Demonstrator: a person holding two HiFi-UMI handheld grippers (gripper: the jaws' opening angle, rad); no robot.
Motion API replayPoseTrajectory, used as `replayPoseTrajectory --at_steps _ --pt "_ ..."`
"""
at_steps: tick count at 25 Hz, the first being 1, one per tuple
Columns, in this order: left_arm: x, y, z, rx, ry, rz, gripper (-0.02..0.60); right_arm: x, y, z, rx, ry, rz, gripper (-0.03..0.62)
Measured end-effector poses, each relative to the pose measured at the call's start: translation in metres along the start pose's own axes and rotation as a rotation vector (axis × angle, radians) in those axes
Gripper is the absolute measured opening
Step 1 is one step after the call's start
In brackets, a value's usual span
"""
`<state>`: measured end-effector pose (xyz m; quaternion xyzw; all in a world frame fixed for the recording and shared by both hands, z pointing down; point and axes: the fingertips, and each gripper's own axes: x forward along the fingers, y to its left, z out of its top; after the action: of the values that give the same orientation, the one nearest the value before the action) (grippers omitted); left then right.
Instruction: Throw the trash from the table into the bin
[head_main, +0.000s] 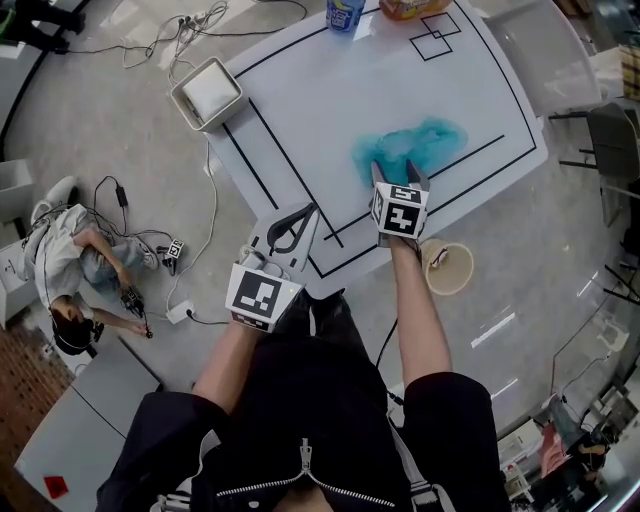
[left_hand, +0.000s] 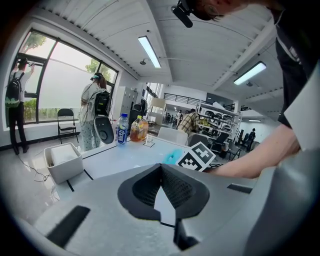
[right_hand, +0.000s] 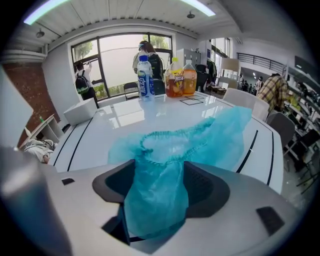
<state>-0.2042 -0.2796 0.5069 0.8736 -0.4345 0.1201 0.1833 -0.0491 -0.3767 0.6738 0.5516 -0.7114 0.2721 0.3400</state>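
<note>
On the counter (head_main: 300, 100), the right tool (head_main: 397, 172) stood spread around a flimsy teal cap (head_main: 412, 147) that might slip free if pinched shallowly.

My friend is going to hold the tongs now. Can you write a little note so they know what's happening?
The left tongs: shut and empty, by the near corner of the white table.
The right tongs: open, down on the teal disposable cap. A fold of it sits between them, not yet pinched.
A round tan bin stands on the floor beside the right arm, and a white square tub at the table's left corner.
Done: the cap is reached.
Left to do: close on it, lift it, drop it in the bin.
</note>
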Motion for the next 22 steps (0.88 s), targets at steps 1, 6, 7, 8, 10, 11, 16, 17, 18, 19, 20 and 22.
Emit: replayPoseTrajectory --at_steps 1,6,7,8,10,11,16,17,18,19,20,22 --pt "0.001 0.001 0.000 -0.002 0.000 -0.003 0.006 0.000 0.000 0.000 0.003 0.003 0.001 0.285" --pt "0.004 0.006 0.001 -0.010 -0.002 -0.018 0.006 -0.001 0.006 0.001 -0.011 0.006 -0.006 0.268" --pt "0.005 0.007 0.001 -0.012 -0.003 -0.022 0.006 -0.001 0.010 0.001 -0.025 0.009 0.000 0.239" --pt "0.005 0.007 0.002 -0.013 -0.004 -0.025 0.006 -0.002 0.015 0.000 -0.048 0.017 0.009 0.200" --pt "0.006 0.009 0.002 -0.016 -0.007 -0.031 0.006 -0.004 0.030 -0.002 -0.128 0.038 0.019 0.066" --pt "0.006 0.010 0.002 -0.019 -0.009 -0.034 0.006 -0.005 0.038 -0.002 -0.181 0.044 0.016 0.027" --pt "0.005 0.017 0.005 -0.031 -0.021 -0.046 0.006 -0.015 0.057 -0.005 -0.258 0.025 0.000 0.020" --pt "0.004 0.018 0.007 -0.033 -0.026 -0.048 0.006 -0.021 0.058 -0.002 -0.259 -0.002 -0.006 0.020" --pt "0.004 0.018 0.009 -0.033 -0.031 -0.050 0.006 -0.030 0.060 0.001 -0.265 -0.037 -0.011 0.020" --pt "0.005 0.019 0.010 -0.033 -0.036 -0.053 0.006 -0.040 0.062 0.005 -0.274 -0.074 -0.014 0.020" --pt "0.005 0.019 0.012 -0.032 -0.041 -0.058 0.006 -0.052 0.064 0.010 -0.280 -0.110 -0.017 0.020" --pt "0.007 0.018 0.012 -0.033 -0.047 -0.068 0.006 -0.074 0.068 0.017 -0.276 -0.167 -0.018 0.020"
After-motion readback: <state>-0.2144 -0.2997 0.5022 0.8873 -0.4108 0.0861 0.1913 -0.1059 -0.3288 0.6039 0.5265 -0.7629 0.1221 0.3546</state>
